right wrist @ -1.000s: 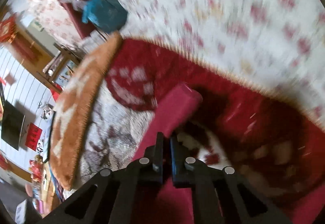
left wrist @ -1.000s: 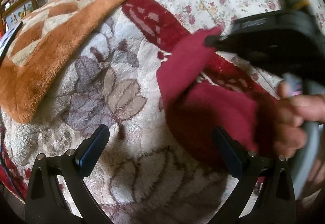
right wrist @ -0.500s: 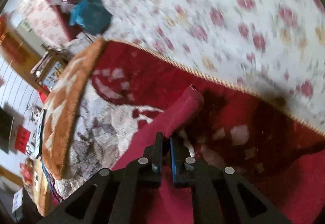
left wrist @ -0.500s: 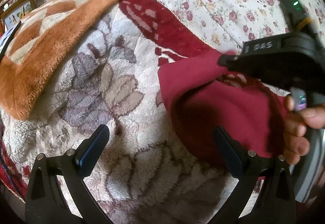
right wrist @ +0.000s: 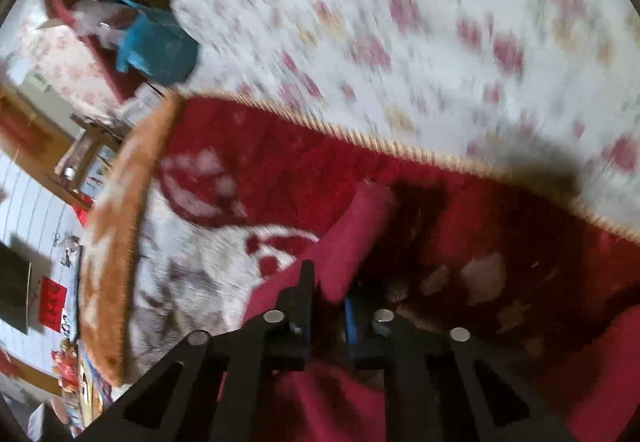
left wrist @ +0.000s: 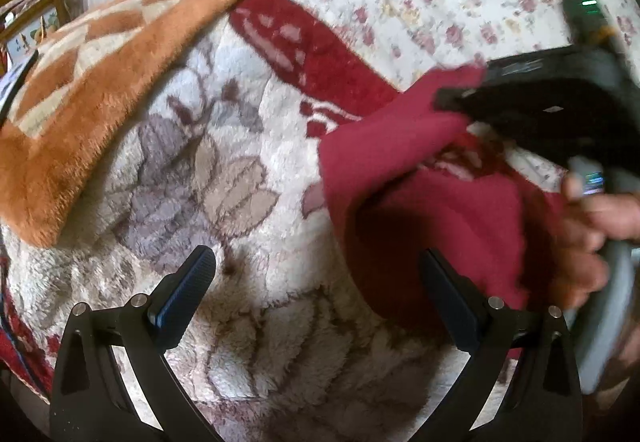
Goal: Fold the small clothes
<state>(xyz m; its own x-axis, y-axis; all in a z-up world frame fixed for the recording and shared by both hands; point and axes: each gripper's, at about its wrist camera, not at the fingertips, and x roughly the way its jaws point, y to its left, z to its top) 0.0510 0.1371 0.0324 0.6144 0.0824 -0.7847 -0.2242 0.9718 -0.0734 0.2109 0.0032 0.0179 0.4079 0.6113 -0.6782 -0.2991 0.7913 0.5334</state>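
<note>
Right gripper [right wrist: 326, 306], soft red cloth [left wrist: 404, 145]

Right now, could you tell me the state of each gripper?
Left gripper: open, holding nothing.
Right gripper: shut on the red garment.

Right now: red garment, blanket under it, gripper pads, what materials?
Red garment: soft matte knit or fleece, probably; it drapes limply from the right gripper. Blanket: plush pile, visibly fuzzy. Left gripper pads: ribbed blue, likely rubber.
</note>
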